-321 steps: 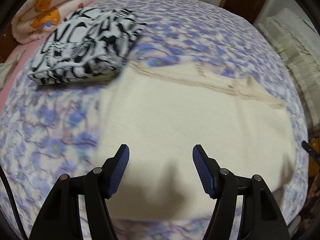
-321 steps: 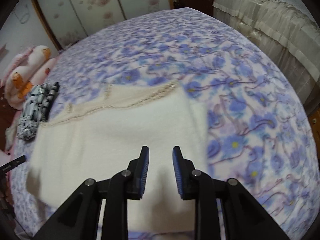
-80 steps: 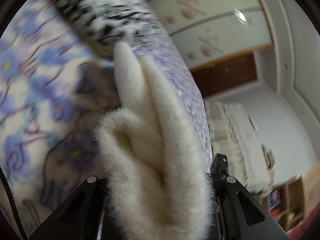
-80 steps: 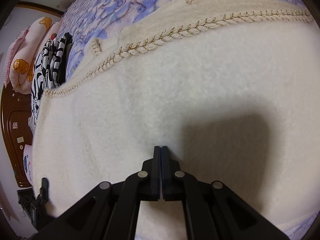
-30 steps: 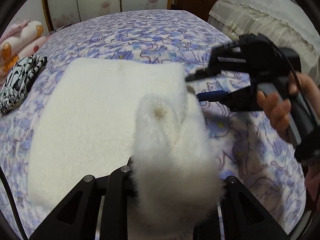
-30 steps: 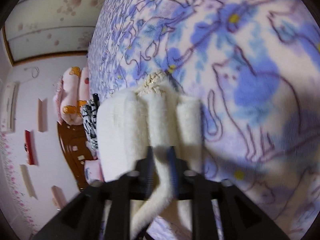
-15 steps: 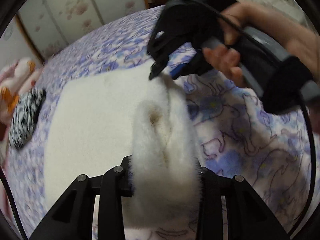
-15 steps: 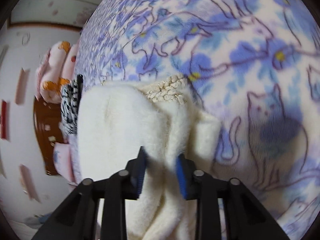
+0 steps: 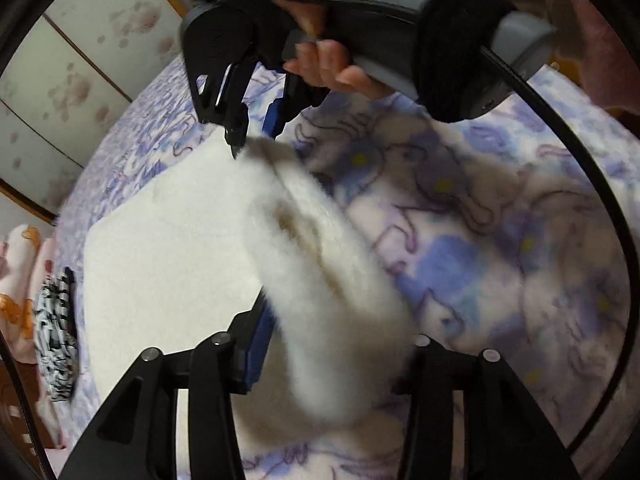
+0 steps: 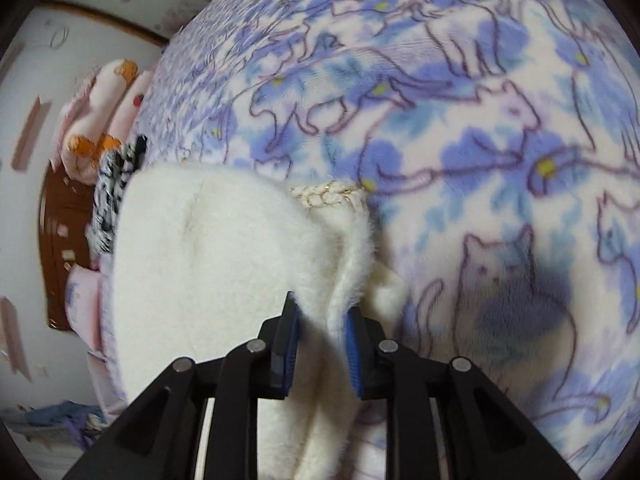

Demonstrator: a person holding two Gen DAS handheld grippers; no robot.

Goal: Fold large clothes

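Right gripper (image 10: 322,344): blue-padded jaws pinch a bunched fold of the cream fleece garment (image 10: 208,264). A braided, gold-flecked trim (image 10: 328,196) shows at the garment's far edge. The garment rests on a bedspread (image 10: 460,100) printed with blue flowers and outlined cats. At left, a black-and-white patterned cloth (image 10: 110,188) lies against pink bedding (image 10: 108,92) with orange figures.

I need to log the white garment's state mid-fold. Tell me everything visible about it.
The white garment is thick, fluffy cream fleece with a braided trim at one edge. It lies folded flat on the flowered bedspread, with one side bunched and lifted. The right claw pinches that side; the left claw is opening with fleece between its fingers.
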